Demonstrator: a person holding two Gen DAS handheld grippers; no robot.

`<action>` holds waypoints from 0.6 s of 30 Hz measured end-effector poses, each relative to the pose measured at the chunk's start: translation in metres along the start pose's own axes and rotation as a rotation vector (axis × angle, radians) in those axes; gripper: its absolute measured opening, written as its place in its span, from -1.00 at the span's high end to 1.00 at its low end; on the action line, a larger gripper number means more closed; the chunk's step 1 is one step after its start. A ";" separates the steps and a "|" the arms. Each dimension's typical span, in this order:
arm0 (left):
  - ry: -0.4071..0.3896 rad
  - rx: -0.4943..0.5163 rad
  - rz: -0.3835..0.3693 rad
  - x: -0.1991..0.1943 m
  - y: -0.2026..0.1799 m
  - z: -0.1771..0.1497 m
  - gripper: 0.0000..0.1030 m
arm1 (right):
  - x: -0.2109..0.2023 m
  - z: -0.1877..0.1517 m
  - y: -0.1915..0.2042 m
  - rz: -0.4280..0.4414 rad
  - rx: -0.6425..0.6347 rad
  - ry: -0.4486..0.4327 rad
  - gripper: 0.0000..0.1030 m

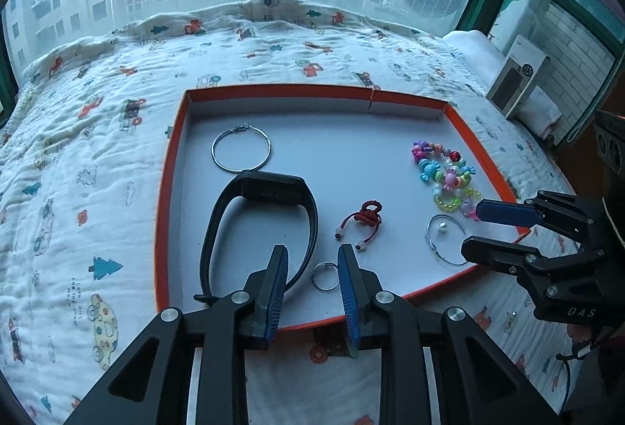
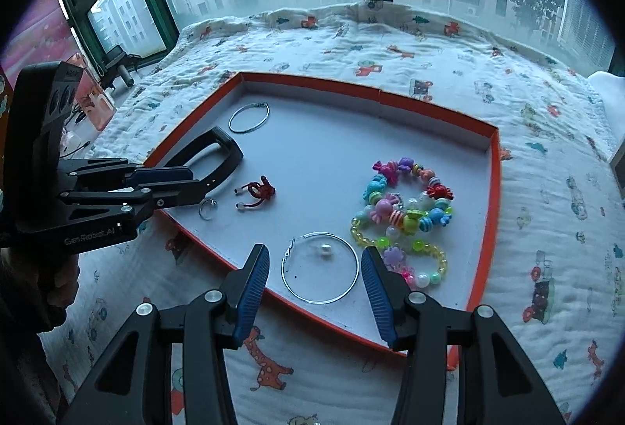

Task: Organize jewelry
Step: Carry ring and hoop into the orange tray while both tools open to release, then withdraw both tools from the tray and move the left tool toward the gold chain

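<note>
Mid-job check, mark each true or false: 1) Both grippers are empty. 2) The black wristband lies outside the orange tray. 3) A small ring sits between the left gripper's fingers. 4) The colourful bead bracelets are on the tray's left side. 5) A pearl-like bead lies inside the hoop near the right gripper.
1) True: the left gripper and right gripper grip nothing.
2) False: the black wristband lies inside the orange tray, on its left side.
3) True: the small ring lies on the tray floor between the open pads, untouched.
4) False: the bead bracelets are on the right side.
5) True: the white bead lies within the silver hoop.
</note>
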State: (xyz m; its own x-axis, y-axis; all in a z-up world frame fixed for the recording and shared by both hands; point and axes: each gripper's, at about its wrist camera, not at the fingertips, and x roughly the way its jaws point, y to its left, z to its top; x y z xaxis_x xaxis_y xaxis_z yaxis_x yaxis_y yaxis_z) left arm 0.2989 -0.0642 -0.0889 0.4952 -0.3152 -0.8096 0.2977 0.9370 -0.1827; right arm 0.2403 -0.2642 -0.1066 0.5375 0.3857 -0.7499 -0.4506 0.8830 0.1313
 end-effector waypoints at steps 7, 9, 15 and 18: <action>-0.028 0.019 -0.032 -0.040 -0.006 -0.020 0.44 | -0.019 -0.006 0.005 -0.010 -0.006 -0.019 -0.05; -0.022 0.029 -0.040 -0.051 -0.009 -0.029 0.44 | -0.025 -0.010 0.008 -0.011 -0.006 -0.024 -0.05; -0.011 0.027 -0.056 -0.093 -0.018 -0.076 0.43 | -0.048 -0.034 0.018 -0.017 -0.006 -0.044 -0.05; -0.005 0.032 -0.042 -0.110 -0.023 -0.107 0.43 | -0.058 -0.049 0.022 -0.022 -0.007 -0.048 -0.05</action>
State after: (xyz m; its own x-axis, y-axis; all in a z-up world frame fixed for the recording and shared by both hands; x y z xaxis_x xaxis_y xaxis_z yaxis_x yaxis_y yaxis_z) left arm 0.1502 -0.0350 -0.0548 0.4855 -0.3549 -0.7989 0.3446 0.9176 -0.1983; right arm 0.1644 -0.2806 -0.0915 0.5807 0.3788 -0.7206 -0.4430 0.8897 0.1106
